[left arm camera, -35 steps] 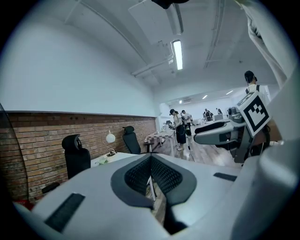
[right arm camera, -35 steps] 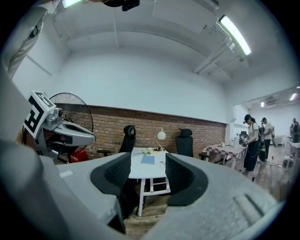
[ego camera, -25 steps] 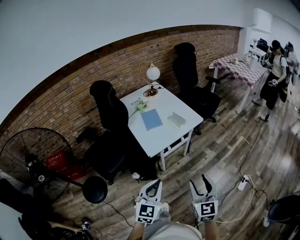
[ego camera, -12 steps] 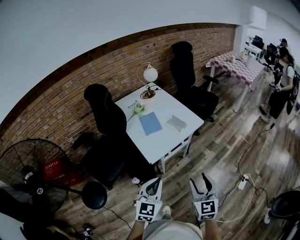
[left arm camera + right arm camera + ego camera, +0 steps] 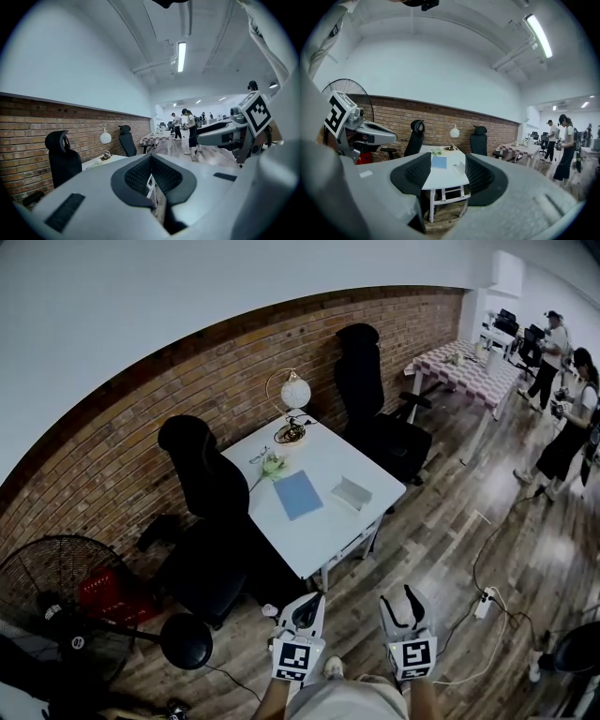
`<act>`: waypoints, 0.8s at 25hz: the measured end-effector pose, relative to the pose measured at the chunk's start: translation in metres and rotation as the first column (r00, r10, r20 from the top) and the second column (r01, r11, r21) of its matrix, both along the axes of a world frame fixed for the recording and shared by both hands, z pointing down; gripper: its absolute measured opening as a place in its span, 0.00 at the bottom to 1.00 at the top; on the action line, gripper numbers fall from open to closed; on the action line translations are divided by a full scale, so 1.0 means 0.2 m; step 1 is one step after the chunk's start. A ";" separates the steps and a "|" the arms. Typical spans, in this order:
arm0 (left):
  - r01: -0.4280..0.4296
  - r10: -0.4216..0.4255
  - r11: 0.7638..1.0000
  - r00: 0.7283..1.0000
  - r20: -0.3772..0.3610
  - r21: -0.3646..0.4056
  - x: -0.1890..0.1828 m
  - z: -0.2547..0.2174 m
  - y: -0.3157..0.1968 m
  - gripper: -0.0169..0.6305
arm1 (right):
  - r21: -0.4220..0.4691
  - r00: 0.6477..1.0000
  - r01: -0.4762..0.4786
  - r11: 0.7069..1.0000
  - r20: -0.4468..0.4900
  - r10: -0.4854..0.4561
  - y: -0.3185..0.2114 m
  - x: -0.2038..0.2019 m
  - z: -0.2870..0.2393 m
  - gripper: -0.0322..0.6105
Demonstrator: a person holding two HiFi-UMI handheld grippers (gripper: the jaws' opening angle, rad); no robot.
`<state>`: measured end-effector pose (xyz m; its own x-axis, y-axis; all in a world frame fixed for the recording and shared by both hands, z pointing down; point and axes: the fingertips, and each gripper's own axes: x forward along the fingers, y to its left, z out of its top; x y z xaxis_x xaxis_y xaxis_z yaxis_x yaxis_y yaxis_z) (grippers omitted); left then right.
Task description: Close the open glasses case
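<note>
Brick wall along the back, plank floor running out from it, and the white desk stands against the wall, well ahead of the person, with a stretch of floor between them. One black office chair is drawn in at the desk's left edge, a second chair sits by its right edge, and a big standing fan is off to the left. Further right stands a table with a checked cloth, with people beyond it. Both grippers are low and close to the body, side by side, pointing forward at the desk, each marker cube facing up. The left gripper has its jaws drawn almost together, with only a slit between the pads and nothing in it. The right gripper has its jaws well apart, gripping nothing; the desk shows straight through the gap. On the desk, a blue notebook lies flat about the middle. A globe lamp stands at the back corner by the wall, with a small green plant near the left edge. The glasses case lies open near the right edge, just right of the notebook and not touching it. A power strip with its cable lies on the floor to the right.
</note>
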<state>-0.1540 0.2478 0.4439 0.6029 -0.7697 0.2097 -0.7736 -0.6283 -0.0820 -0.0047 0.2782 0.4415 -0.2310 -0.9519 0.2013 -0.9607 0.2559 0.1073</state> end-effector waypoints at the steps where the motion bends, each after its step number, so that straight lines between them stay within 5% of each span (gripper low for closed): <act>1: -0.006 0.006 1.000 1.000 -0.001 -0.002 0.01 0.00 -0.01 0.03 | -0.008 1.000 -0.009 1.000 0.000 0.009 0.00 0.01 0.00 0.41; 12: -0.042 0.042 0.999 0.999 0.012 0.007 0.11 0.00 -0.10 0.03 | 0.073 1.000 -0.014 0.997 -0.001 0.014 -0.10 0.08 -0.03 0.41; 20: -0.027 0.027 1.000 1.000 0.009 0.011 0.16 0.01 -0.23 0.03 | 0.009 0.999 -0.028 1.000 0.028 0.028 -0.22 0.13 0.00 0.41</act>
<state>-0.1216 0.2010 0.4468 0.6219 -0.7553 0.2066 -0.7554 -0.6482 -0.0962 0.0210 0.2342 0.4411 -0.2095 -0.9599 0.1865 -0.9702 0.2277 0.0825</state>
